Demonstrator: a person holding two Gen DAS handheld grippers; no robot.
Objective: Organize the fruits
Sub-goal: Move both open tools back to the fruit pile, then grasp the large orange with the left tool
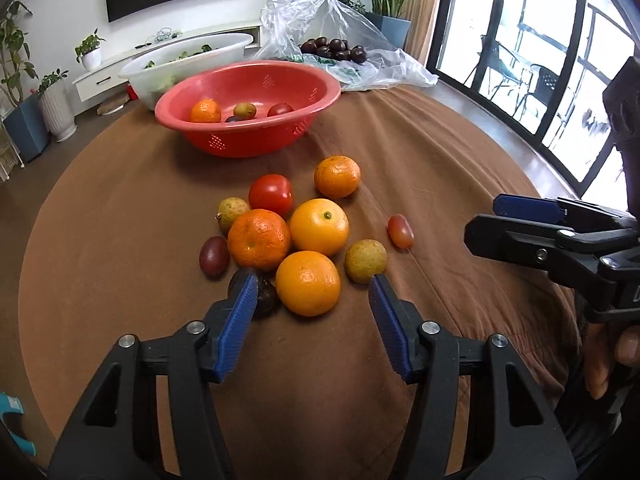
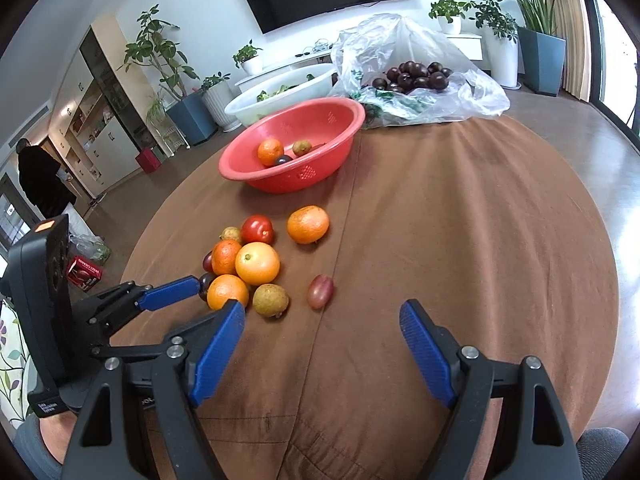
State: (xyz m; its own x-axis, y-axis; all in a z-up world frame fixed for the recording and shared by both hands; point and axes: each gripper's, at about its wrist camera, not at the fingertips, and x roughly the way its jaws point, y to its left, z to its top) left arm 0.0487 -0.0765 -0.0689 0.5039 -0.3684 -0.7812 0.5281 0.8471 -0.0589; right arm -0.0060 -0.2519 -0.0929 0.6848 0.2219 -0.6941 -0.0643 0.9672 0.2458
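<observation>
Left gripper (image 1: 312,286) spread astride nearest orange (image 1: 308,283), pads clear; right gripper (image 2: 322,314) spread over bare brown tablecloth (image 2: 460,220)

Loose cluster of round fruits (image 1: 296,236) on brown-clothed round table (image 1: 440,184); red perforated plastic basin (image 1: 248,108) behind it; clear plastic bag (image 1: 344,40) farther back

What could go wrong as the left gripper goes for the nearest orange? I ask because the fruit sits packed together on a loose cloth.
The left gripper straddles the nearest orange, but its left finger overlaps a dark plum in the view and might pinch or nudge it. The orange also appears to touch other fruit, so lifting it may set the round pieces rolling across the brown tablecloth.
</observation>
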